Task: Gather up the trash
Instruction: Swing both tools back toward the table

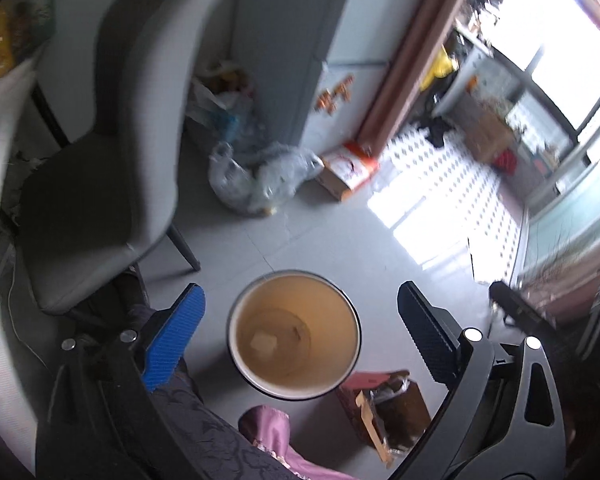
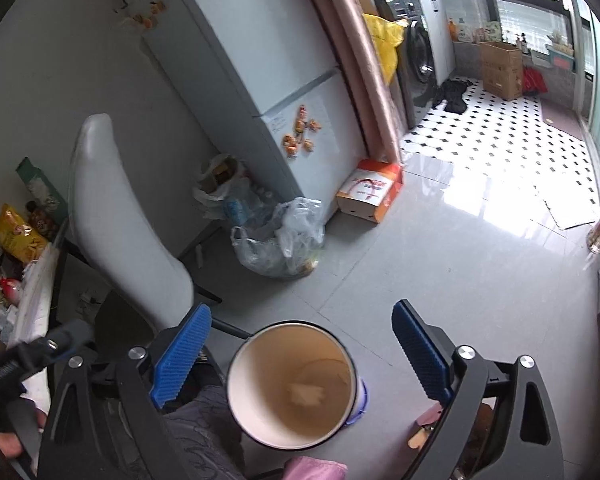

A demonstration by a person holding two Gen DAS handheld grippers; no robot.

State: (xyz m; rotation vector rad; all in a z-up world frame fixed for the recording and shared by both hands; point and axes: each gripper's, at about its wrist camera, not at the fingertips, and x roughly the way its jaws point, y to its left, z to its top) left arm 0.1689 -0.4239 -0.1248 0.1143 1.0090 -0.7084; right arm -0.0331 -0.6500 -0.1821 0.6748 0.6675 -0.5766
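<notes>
A round trash bin [image 1: 320, 308] with a cream inside stands on the grey floor, right below both grippers. A pale scrap of paper [image 1: 262, 342] lies on its bottom, also seen in the right wrist view as the scrap [image 2: 306, 394] inside the bin [image 2: 268, 360]. My left gripper [image 1: 300, 332] is open above the bin's mouth, with nothing between its blue pads. My right gripper [image 2: 300, 354] is likewise open and empty over the bin.
A grey chair [image 2: 120, 220] stands to the left, close to the bin. Clear plastic bags [image 2: 280, 240] and a cardboard box [image 2: 370, 192] sit by the fridge [image 2: 260, 60]. A brown box [image 1: 388, 412] and pink cloth [image 1: 268, 428] lie beside the bin.
</notes>
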